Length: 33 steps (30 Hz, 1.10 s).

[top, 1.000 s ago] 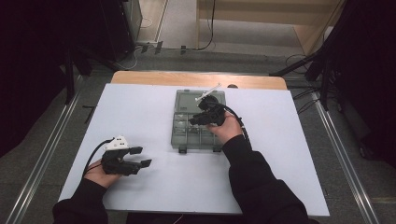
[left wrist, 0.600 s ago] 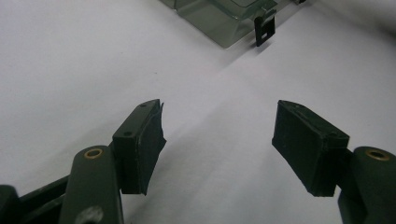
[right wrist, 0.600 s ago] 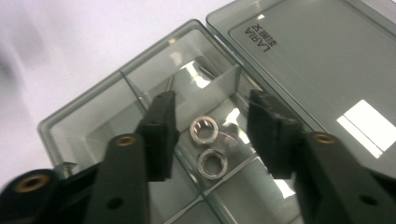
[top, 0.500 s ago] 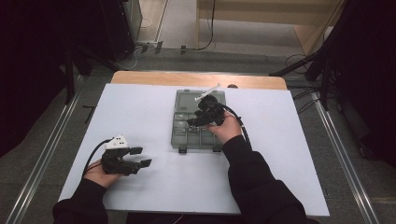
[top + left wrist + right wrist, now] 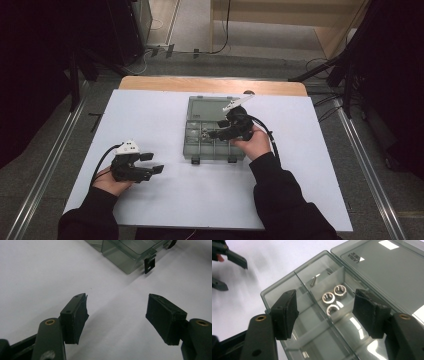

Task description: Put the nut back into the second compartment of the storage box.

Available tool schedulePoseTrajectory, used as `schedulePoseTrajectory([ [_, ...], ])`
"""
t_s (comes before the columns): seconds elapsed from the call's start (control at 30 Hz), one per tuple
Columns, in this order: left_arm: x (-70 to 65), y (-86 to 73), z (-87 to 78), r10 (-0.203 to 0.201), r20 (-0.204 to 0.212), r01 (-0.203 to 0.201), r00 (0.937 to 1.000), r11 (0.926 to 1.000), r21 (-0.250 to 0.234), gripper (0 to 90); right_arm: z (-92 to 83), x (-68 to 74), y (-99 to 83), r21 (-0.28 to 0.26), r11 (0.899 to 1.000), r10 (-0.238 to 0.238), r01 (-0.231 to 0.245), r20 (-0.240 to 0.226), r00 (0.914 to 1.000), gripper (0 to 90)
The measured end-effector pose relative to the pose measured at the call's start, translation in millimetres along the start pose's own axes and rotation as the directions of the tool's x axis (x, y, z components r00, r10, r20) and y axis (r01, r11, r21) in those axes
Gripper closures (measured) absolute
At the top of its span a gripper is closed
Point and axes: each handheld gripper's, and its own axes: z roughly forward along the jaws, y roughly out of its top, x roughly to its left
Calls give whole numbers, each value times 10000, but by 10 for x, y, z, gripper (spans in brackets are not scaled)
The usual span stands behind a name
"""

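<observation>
Fingers [image 5: 287, 312] of our right gripper [image 5: 325, 313] have just been opening, now apart, nothing between, over three nuts [image 5: 333, 300] in the open box [image 5: 200, 147] mid-tabletop [image 5: 150, 115]. Box partly hidden by gripper. Our left gripper [image 5: 154, 163] apart, empty, near-left.

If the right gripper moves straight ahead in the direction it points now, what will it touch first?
Most likely the three metal nuts in a compartment of the open clear organiser box: they lie straight ahead between the right gripper's open jaws, which have just been opening with nothing gripped. Depth is uncertain.
</observation>
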Motion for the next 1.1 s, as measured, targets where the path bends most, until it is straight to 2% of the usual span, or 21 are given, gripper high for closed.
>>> schedulePoseTrajectory([
  [0.07,8,30,25,55,-98,-56,9999,10000,-35,329,-43,-13,-23,-155,9998,142,-143,-98,9999,365],
  [0.13,20,66,55,-142,29,141,9999,9999,65,328,-83,-16,-45,-197,9997,126,-127,-49,9999,361],
  [0.23,14,111,79,-31,21,30,10000,9998,194,328,-145,-17,-90,-330,9994,90,-90,15,10000,361],
  [0.47,36,182,112,-41,-27,42,10000,10000,52,328,-253,-86,-222,-530,9982,293,-292,11,9996,338],
  [0.57,58,227,138,-37,-186,39,9998,9999,120,328,-295,-115,-263,-587,9976,381,-376,81,9992,309],
  [0.67,85,263,168,-76,-69,76,9999,10000,15,328,-342,-135,-296,-741,9961,487,-478,99,9988,296],
  [0.73,100,296,198,-53,-133,55,9999,9999,111,328,-372,-147,-318,-803,9953,545,-533,122,9984,293],
  [1.0,137,354,273,-85,-116,88,9999,9998,192,328,-428,-174,-411,-667,9954,712,-688,350,9968,304],
  [1.1,141,381,293,-133,-61,133,9999,9999,24,328,-458,-193,-437,-728,9939,856,-825,402,9955,313],
])
